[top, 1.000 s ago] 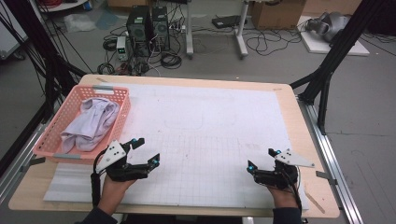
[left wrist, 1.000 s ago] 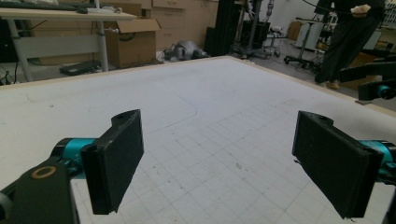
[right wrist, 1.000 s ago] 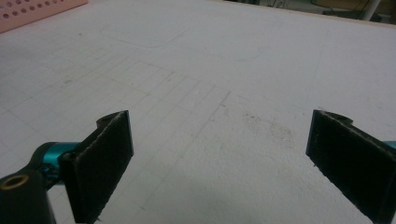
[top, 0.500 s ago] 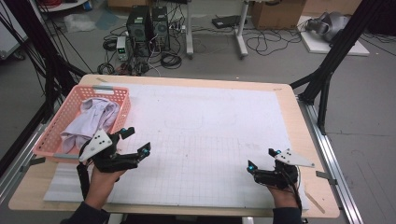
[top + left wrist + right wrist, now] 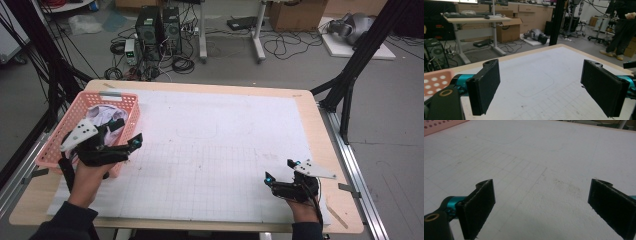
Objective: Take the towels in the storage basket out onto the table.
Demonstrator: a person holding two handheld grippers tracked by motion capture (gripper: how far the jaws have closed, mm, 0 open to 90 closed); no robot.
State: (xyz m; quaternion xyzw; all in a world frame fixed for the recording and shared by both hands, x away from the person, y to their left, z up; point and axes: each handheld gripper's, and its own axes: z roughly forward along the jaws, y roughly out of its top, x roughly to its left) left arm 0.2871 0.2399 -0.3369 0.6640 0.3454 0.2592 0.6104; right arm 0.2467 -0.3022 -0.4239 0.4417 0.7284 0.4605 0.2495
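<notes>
A pink plastic basket [image 5: 107,95] stands at the table's left side with a crumpled white cloth [image 5: 106,114] inside. My left gripper [image 5: 128,133] hovers over the basket's near right corner, open, with nothing between its jaws. In the left gripper view the left gripper [image 5: 544,87] points across the white mat, and a corner of the basket [image 5: 435,80] shows at the left. Near the front right edge my right gripper [image 5: 280,170] rests low over the mat, open and holding nothing. The right gripper view shows the right gripper [image 5: 544,207] spread wide above the bare grid, with the basket [image 5: 439,123] far off at top left.
A white gridded mat [image 5: 220,145] covers most of the wooden table [image 5: 320,125]. Black frame struts [image 5: 350,80] rise at the right and left of the table. Computer towers [image 5: 157,25] and cables lie on the floor beyond. A person [image 5: 621,27] stands far off.
My left gripper has moved left and away from the front edge, ending over the basket's near right corner. The right gripper has stayed in place.
</notes>
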